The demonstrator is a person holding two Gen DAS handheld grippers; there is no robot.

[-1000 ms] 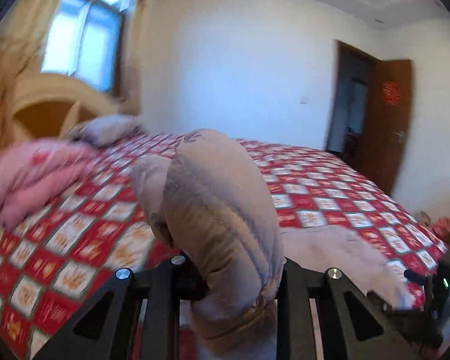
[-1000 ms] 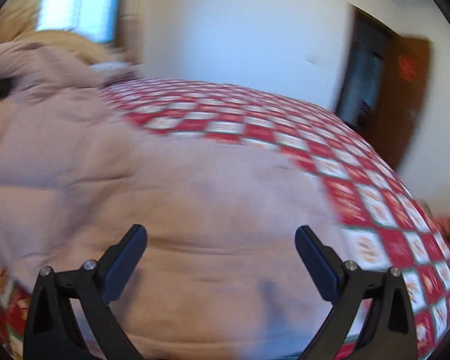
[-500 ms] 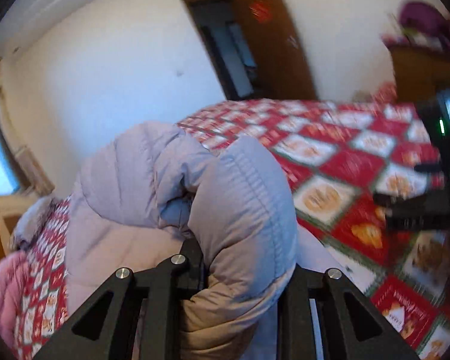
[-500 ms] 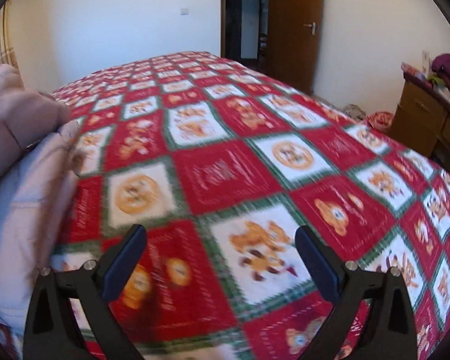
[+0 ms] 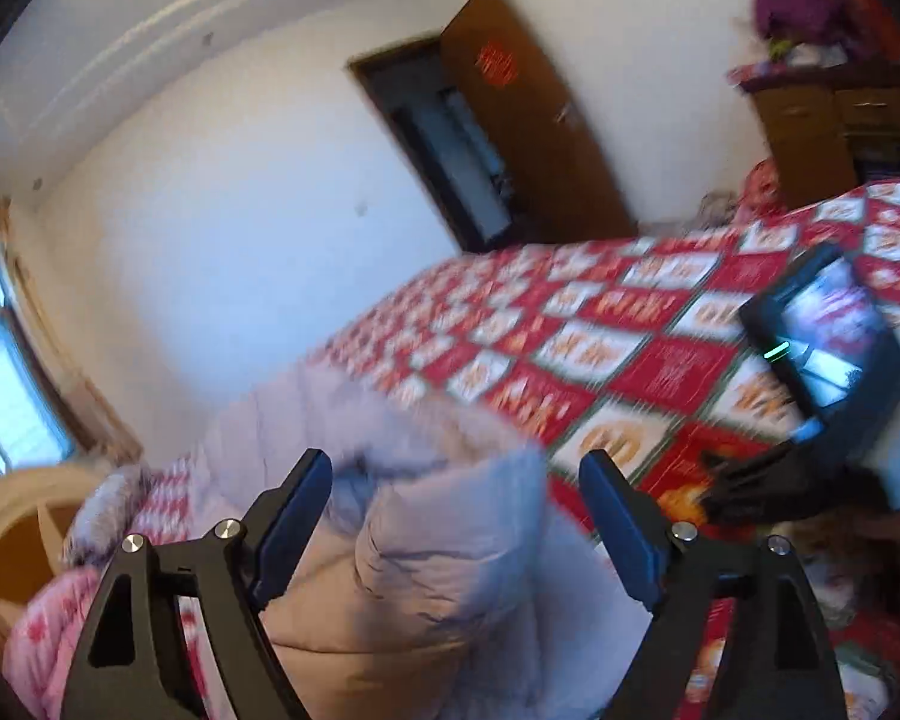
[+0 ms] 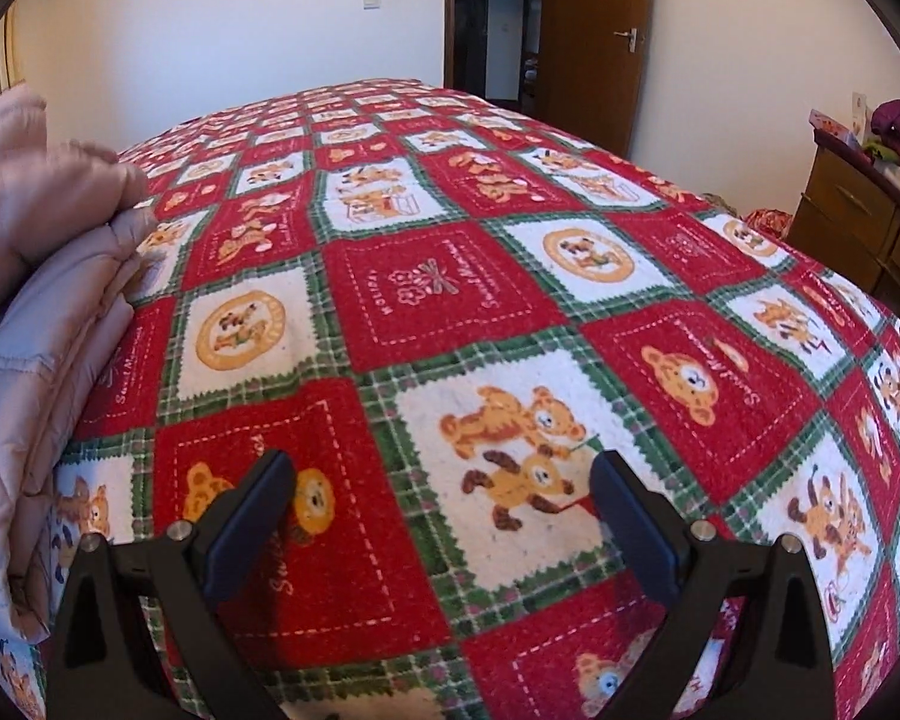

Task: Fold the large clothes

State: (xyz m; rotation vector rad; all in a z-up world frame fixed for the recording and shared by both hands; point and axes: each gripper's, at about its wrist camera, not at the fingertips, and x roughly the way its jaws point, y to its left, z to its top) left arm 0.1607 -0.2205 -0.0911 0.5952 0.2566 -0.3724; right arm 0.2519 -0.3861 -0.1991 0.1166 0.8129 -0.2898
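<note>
- The bed [image 6: 450, 312], under a red, white and green patchwork blanket printed with teddy bears, fills most of the right wrist view. Its far edge runs below the white wall, and its right edge curves down toward a wooden dresser [image 6: 858, 222]. The whole middle and right of the blanket lies bare — wide flat room.
- The padded coat [image 5: 426, 564], pale lilac-grey and quilted, is heaped along the left side of the bed. In the left wrist view it bulges up between and below the gripper fingers; in the right wrist view its stacked, folded edges [image 6: 48, 324] line the left border, with the blanket showing right beside them.
- A brown door [image 6: 594, 42] stands open at the far wall, well beyond the foot of the bed.
- A pink bundle [image 5: 42, 630] sits at the lower left near a cream headboard [image 5: 12, 522], beside the coat's fur trim.
- The left gripper [image 5: 456, 522] has its jaws spread wide and grips nothing; the coat's puffed fold lies in the gap, and contact with either finger cannot be judged through the blur.
- The right gripper [image 6: 444, 516] is likewise spread apart and holds nothing — it hovers over bare blanket, apart from the coat.
- The right gripper's body with its lit screen [image 5: 834, 348] shows at the right edge of the left wrist view.
</note>
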